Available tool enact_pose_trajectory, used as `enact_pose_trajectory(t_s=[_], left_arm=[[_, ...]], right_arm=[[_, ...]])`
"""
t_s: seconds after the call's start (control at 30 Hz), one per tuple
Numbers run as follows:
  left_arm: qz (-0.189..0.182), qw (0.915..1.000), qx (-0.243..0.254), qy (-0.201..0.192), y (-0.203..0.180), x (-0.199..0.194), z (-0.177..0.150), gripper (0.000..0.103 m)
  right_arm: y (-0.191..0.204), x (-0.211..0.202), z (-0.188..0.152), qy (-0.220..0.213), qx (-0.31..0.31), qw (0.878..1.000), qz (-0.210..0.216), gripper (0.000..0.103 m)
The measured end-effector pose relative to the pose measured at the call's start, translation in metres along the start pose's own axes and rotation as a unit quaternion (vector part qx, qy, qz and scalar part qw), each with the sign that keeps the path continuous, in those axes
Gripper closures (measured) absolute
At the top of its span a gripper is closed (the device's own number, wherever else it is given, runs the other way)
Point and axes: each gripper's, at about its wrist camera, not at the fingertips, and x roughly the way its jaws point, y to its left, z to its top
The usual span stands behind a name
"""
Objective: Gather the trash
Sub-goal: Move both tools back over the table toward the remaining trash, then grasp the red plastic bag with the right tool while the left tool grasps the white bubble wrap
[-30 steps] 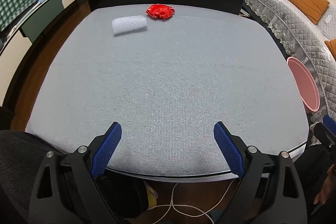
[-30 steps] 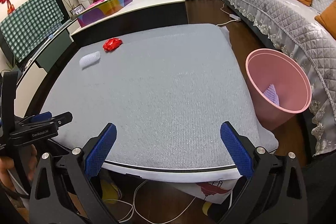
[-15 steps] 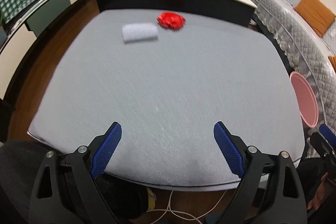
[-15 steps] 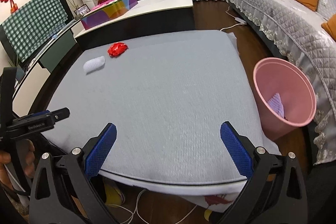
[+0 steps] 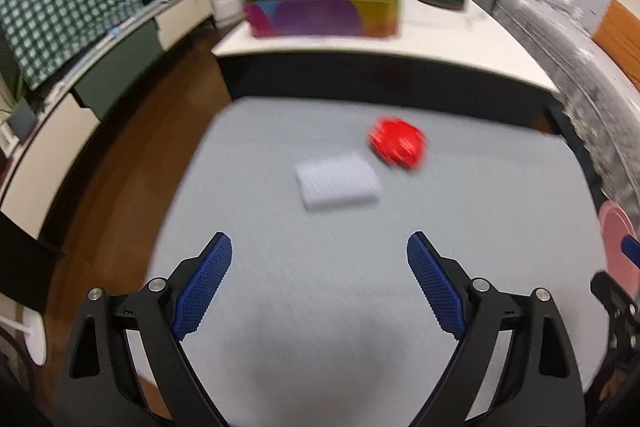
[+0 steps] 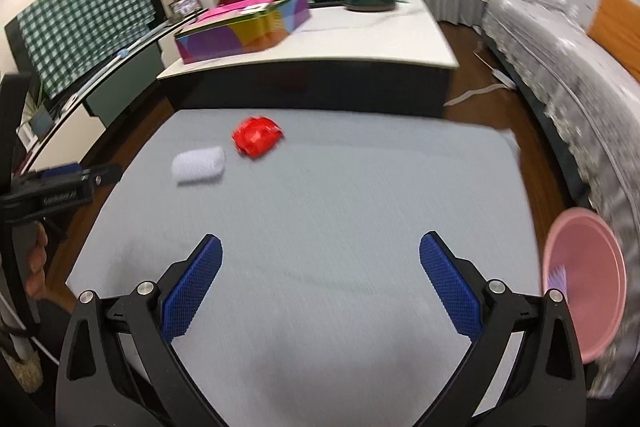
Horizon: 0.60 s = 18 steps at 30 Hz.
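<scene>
Two trash pieces [image 5: 338,185], one bin [image 6: 584,283]

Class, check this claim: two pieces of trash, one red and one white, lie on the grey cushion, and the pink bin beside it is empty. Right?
Not quite. The pink bin is not empty: the right wrist view shows a pale piece inside. The red and white trash do lie on the grey cushion.
</scene>
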Motion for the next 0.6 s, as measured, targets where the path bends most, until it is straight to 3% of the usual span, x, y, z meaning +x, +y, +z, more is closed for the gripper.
enact_pose_trajectory(t_s=[0.2, 0.47, 0.6], left_arm=[[0.018, 0.9994, -0.029, 0.005, 0.031, 0.039, 0.024, 0.016], [0.013, 0.9957, -0.045, 0.079, 0.057, 0.089, 0.025, 0.016], [0.0, 0.9907, -0.078, 0.112, 0.071, 0.104, 0.023, 0.016]], right_arm=[[0.036, 0.068, 0.045, 0.017, -0.046, 0.999, 0.006, 0.006], [0.07, 0.168, 0.076, 0.068, -0.07, 0.995, 0.007, 0.006], [0.076, 0.205, 0.09, 0.084, -0.068, 0.994, 0.002, 0.006]])
